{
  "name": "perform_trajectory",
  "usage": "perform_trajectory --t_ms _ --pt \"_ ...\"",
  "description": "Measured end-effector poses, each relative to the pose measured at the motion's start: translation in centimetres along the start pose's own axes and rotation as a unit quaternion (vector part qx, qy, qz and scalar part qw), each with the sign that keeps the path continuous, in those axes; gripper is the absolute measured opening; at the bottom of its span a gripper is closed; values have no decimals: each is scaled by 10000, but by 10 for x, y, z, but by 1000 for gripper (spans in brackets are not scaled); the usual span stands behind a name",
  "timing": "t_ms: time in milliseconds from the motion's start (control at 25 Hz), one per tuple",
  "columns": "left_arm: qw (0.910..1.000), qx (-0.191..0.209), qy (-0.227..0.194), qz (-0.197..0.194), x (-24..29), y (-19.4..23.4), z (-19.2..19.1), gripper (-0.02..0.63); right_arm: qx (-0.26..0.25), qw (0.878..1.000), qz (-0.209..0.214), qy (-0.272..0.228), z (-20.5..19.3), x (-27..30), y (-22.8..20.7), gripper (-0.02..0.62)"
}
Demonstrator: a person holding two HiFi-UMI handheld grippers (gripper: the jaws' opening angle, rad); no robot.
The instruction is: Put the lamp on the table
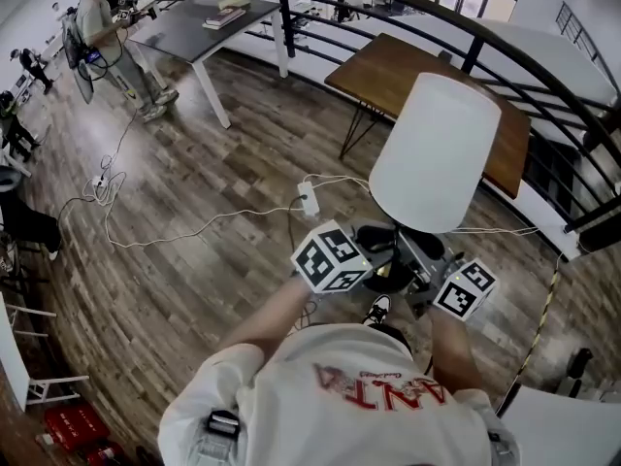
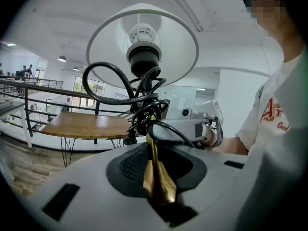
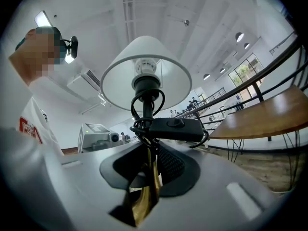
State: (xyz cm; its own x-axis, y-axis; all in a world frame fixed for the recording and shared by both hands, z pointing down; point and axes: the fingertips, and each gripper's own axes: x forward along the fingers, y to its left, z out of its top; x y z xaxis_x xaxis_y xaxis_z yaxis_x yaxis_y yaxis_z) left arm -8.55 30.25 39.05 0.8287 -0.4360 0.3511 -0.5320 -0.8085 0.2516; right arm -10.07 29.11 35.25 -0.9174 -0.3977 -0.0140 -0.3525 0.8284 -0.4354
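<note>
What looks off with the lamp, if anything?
On the lamp, the black cord is wound in a loose tangle round the brass stem, and its inline switch sticks out sideways. Both the left gripper and the right gripper clamp that stem. Nothing looks broken.

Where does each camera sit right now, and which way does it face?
Head view: on the person's head, looking steeply down at the lamp; forearms, shirt, left gripper, right gripper show.
Left gripper view: on that gripper, looking up along its jaws at the brass stem; shirt at right.
Right gripper view: likewise, from the opposite side; shirt at left.
Shared: all show lamp and wooden table.
</note>
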Motion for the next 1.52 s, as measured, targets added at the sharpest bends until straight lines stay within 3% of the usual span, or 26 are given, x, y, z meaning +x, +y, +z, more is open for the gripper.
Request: perform_trajectory --t_ms 640,840,1000,1320,1520 --pt "9990 -84 -179 410 150 61 88 92 -60 9991 404 74 88 -39 -155 86" --pt "9993 -82 -122 344 201 73 105 92 -31 9995 324 49 105 -59 -203 87" --pt "9995 -118 10 294 241 108 120 92 129 9995 287 -4 121 -55 -257 86" --pt "10000 26 61 26 267 118 127 92 87 9998 5 -172 129 -62 -285 86" --pt "9998 59 76 -186 291 155 143 92 66 9996 -210 -191 144 -46 -327 86"
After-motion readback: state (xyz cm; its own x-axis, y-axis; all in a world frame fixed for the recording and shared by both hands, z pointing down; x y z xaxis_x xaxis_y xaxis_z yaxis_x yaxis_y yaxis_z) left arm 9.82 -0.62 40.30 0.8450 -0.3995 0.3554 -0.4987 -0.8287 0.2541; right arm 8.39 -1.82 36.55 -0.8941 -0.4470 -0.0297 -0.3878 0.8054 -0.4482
